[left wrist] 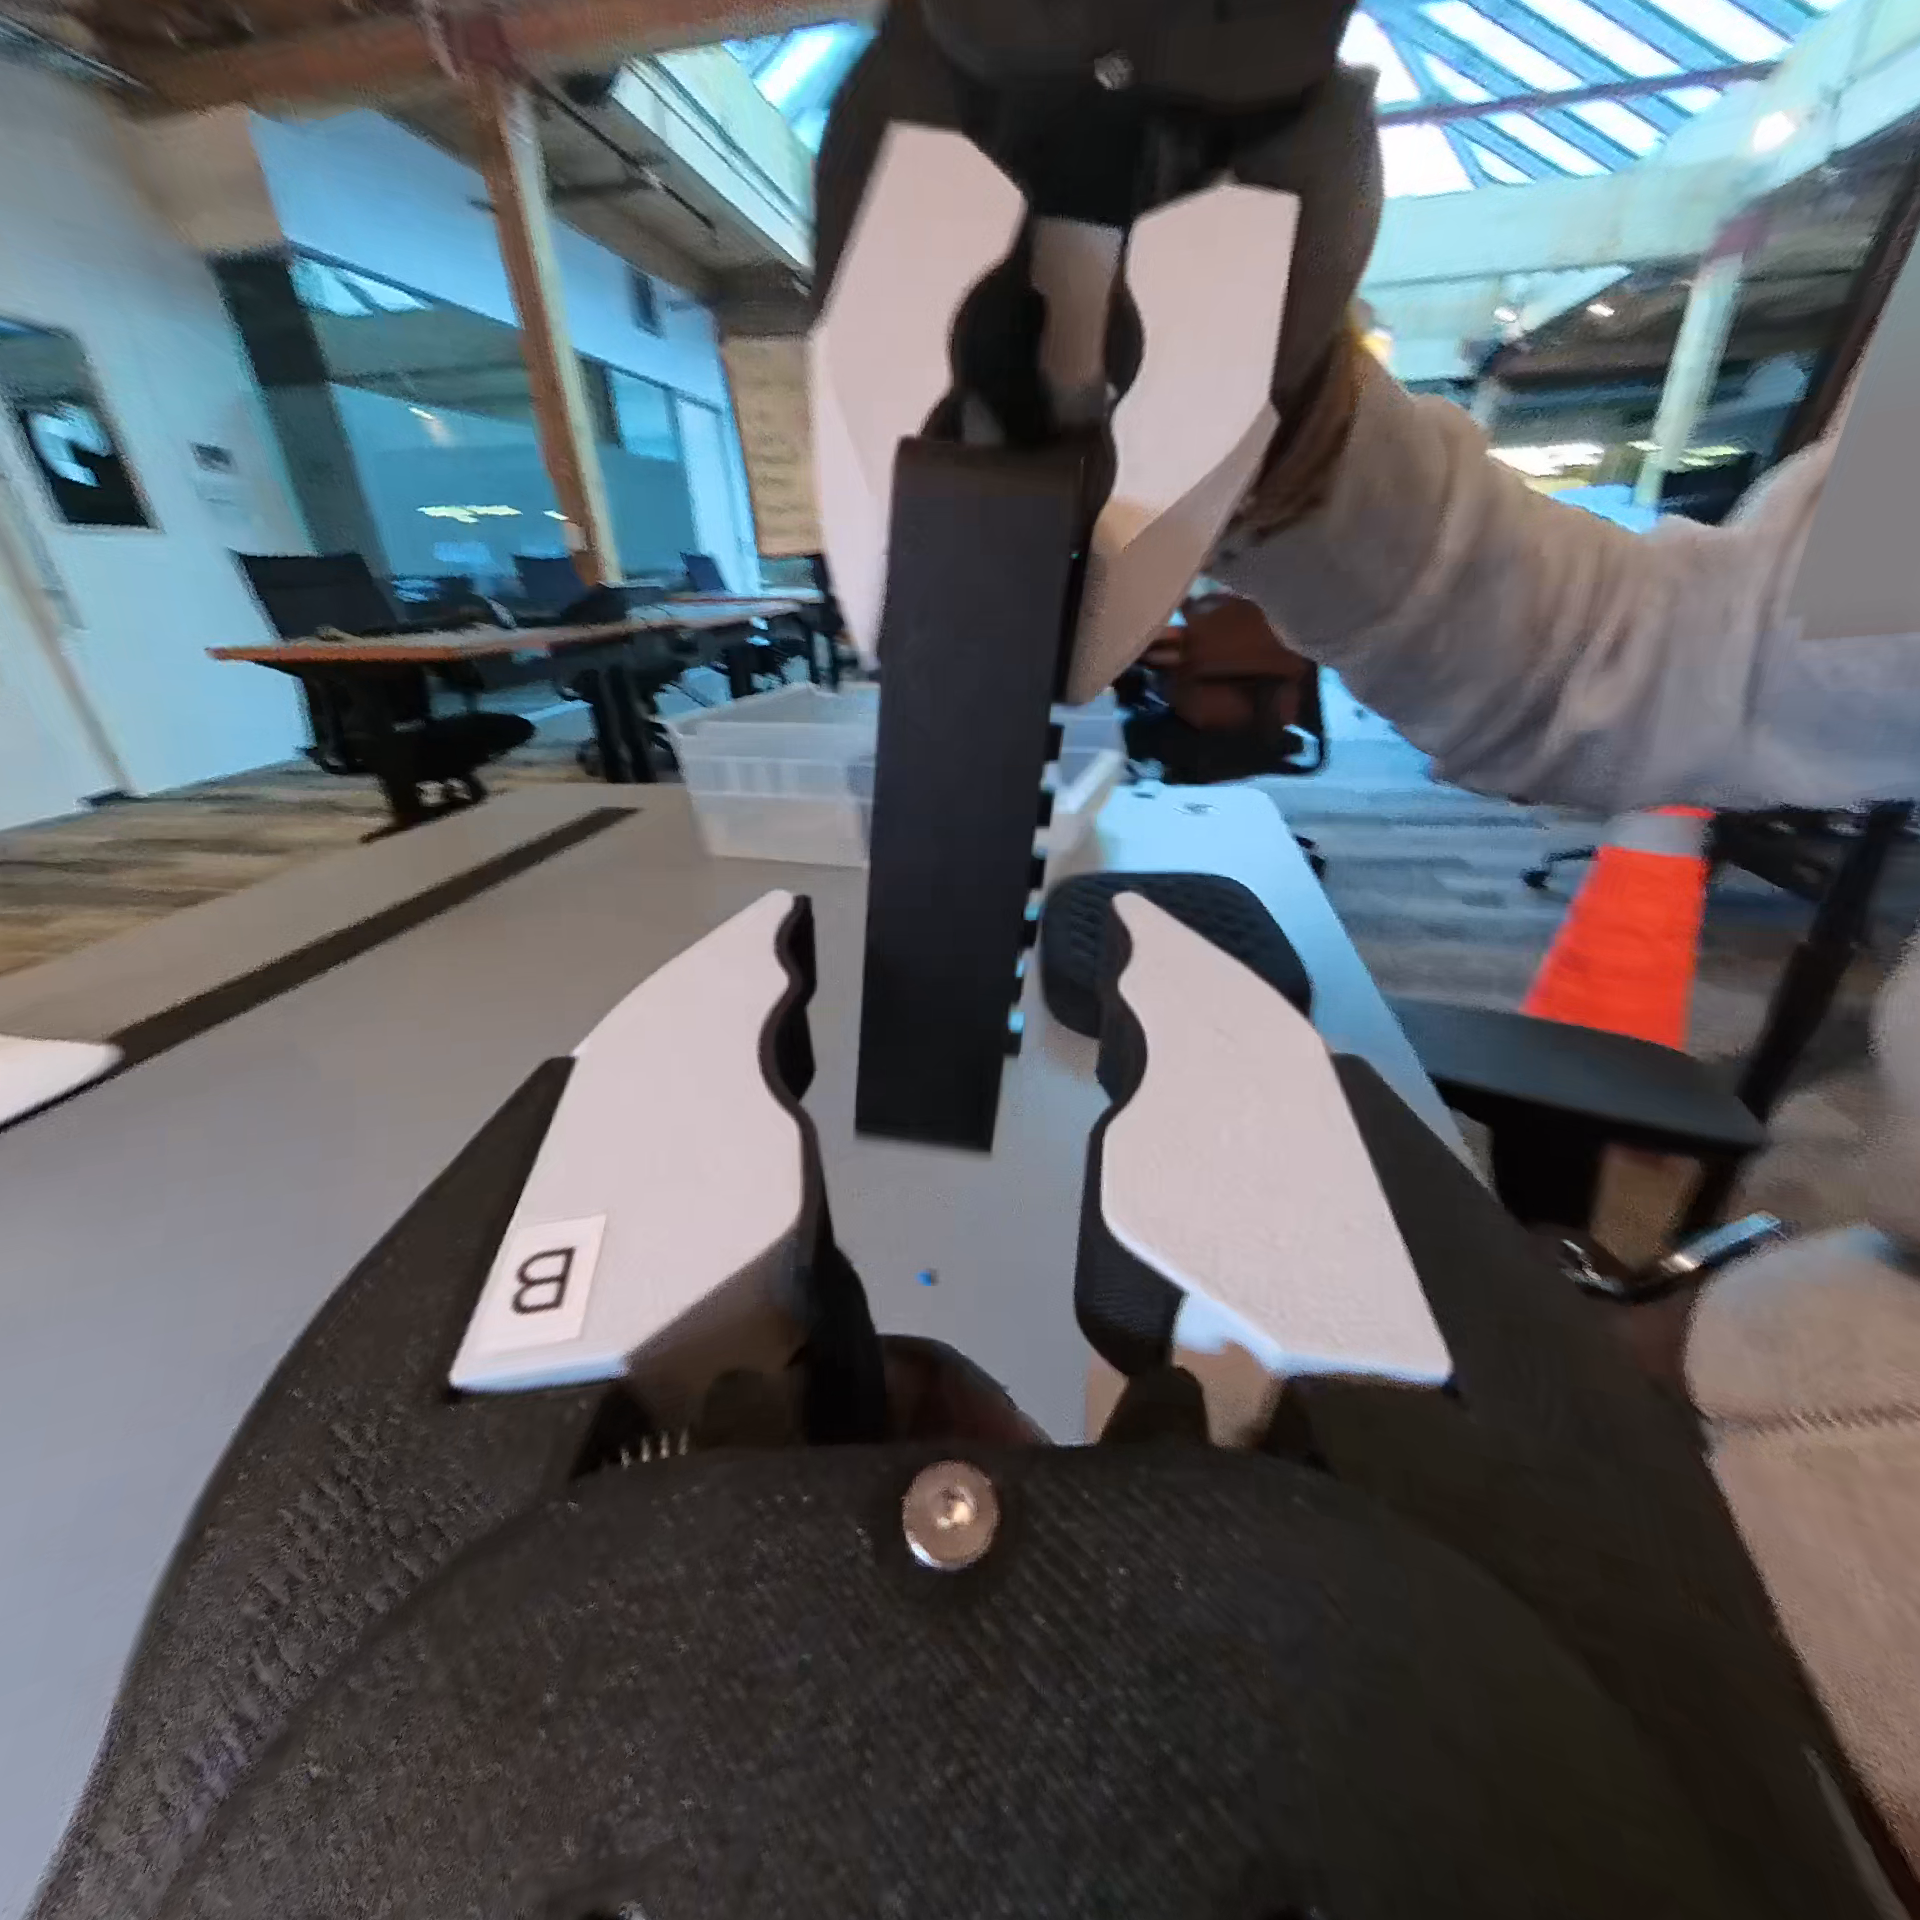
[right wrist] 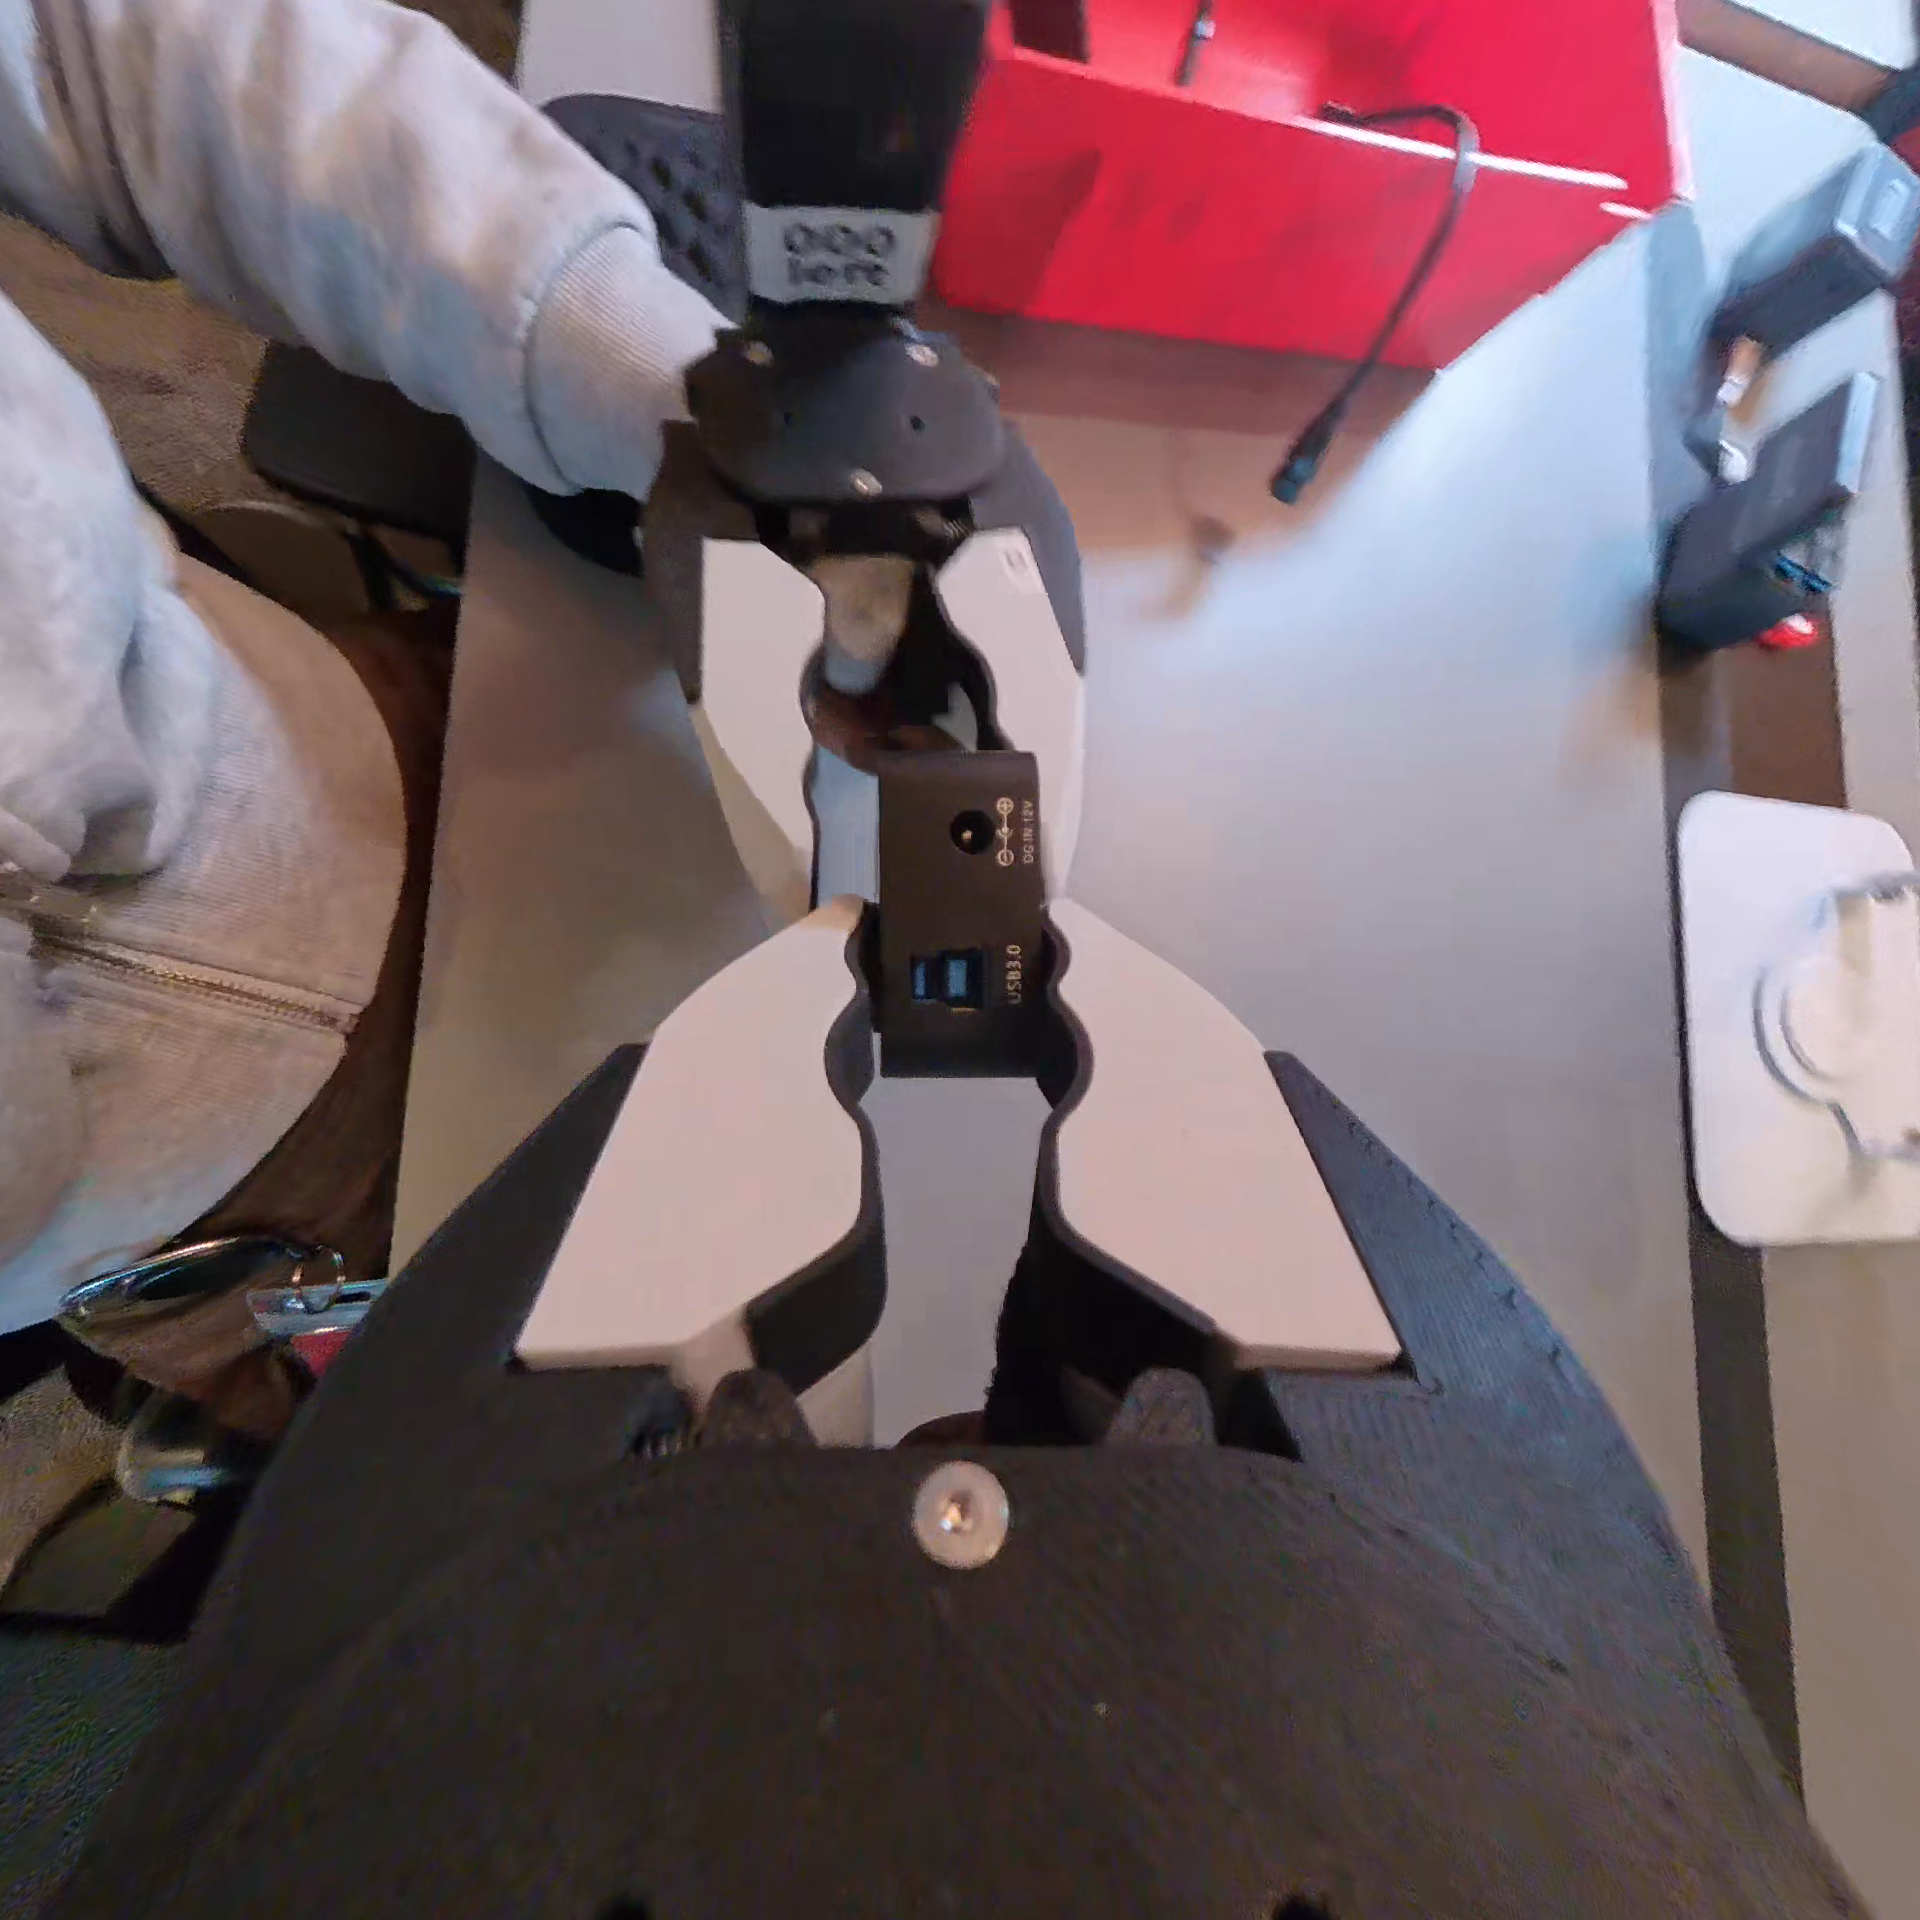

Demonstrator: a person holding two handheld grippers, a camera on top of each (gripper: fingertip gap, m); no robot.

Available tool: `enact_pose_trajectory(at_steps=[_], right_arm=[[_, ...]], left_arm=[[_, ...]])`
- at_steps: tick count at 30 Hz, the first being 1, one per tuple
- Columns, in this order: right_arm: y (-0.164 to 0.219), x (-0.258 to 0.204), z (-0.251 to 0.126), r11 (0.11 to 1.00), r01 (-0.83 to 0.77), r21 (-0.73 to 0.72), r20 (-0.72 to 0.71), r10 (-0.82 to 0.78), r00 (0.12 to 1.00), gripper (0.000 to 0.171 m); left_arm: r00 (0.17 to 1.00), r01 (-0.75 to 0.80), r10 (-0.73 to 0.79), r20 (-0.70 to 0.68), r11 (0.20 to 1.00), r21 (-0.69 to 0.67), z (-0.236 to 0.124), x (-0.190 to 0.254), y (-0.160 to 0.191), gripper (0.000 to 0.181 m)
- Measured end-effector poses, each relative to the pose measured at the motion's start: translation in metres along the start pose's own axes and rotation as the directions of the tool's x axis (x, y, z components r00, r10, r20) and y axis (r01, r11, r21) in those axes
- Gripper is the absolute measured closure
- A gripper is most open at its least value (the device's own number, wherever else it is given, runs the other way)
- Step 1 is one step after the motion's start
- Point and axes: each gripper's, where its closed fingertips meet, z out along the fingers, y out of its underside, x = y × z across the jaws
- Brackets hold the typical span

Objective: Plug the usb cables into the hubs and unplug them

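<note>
A long black USB hub [left wrist: 956,790] hangs upright above the grey table [left wrist: 312,1143], with blue ports along its right edge. My right gripper [right wrist: 956,925] is shut on the hub's end [right wrist: 961,831], which bears a round power socket and a blue port. In the left wrist view its white fingers [left wrist: 914,312] pinch the hub's top. My left gripper [left wrist: 956,904] is open, with its fingers either side of the hub's lower end and not touching it. It also shows in the right wrist view [right wrist: 951,831] beyond the hub. No cable shows in this hub.
A red box [right wrist: 1299,187] with a loose black cable [right wrist: 1382,343] stands at the far side. More black hubs [right wrist: 1766,520] and a white pad [right wrist: 1797,1018] lie to the right. Clear bins [left wrist: 779,769], a mesh chair [left wrist: 1174,935] and an orange cone [left wrist: 1621,925] are beyond the table. Both grippers' tips are close together, under 4 cm apart.
</note>
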Motion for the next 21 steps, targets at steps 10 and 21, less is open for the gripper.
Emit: enact_pose_trajectory(at_steps=[10,21], right_arm=[[0.137,0.116,-0.167,0.918,-0.397,0.003,-0.618,0.314,0.720,0.143],[0.370,0.184,-0.237,0.630,-0.752,0.196,-0.816,0.530,0.231,0.144]], left_arm=[[0.958,-0.053,0.048,0.283,0.999,0.009,-0.009,-0.044,-0.002,0.122],[0.952,-0.070,0.088,0.294,0.995,-0.073,-0.004,-0.047,0.012,0.122]])
